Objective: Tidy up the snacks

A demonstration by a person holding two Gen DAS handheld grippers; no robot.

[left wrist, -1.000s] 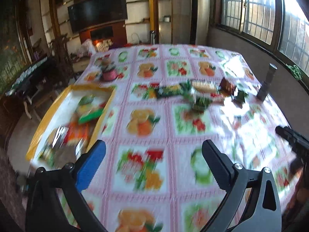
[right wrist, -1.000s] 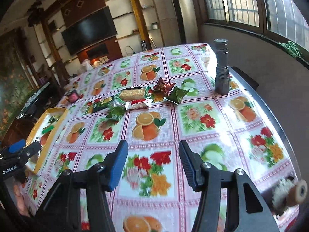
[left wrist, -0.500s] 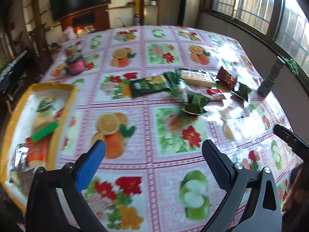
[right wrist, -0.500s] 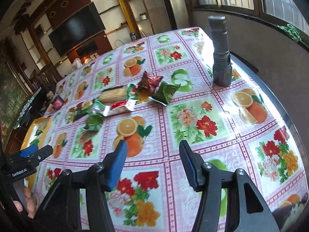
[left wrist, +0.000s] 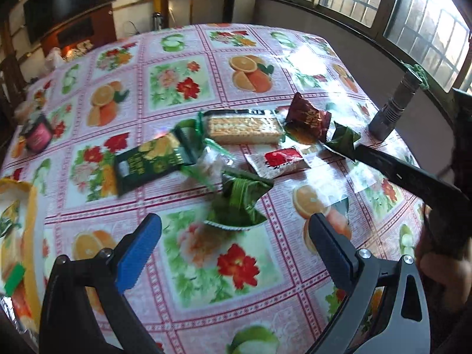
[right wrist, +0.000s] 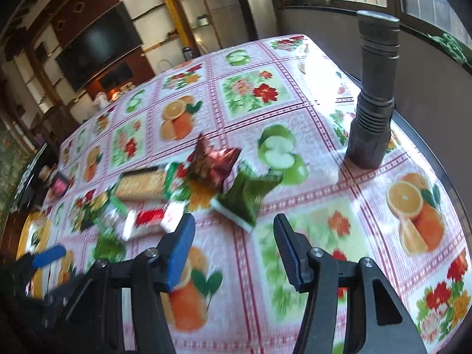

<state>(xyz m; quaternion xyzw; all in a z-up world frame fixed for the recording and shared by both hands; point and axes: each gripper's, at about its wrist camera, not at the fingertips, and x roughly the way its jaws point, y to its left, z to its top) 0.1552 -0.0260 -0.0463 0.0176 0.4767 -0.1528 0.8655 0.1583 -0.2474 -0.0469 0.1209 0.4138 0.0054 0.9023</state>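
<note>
Left wrist view, left gripper [left wrist: 234, 237] spread wide above green snack packet [left wrist: 240, 199] (nothing held), right gripper [right wrist: 234, 246] likewise empty.

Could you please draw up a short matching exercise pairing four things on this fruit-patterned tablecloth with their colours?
Things:
1. Long rectangular cracker packet
2. Crinkled foil snack pouch beside the crackers
3. Ribbed metal torch standing upright at the table edge
4. Rimmed tray at the left edge

Colours:
A. yellow
B. dark grey
C. maroon
D. pale tan

Pairs: 1-D, 2-C, 3-B, 4-A
</note>
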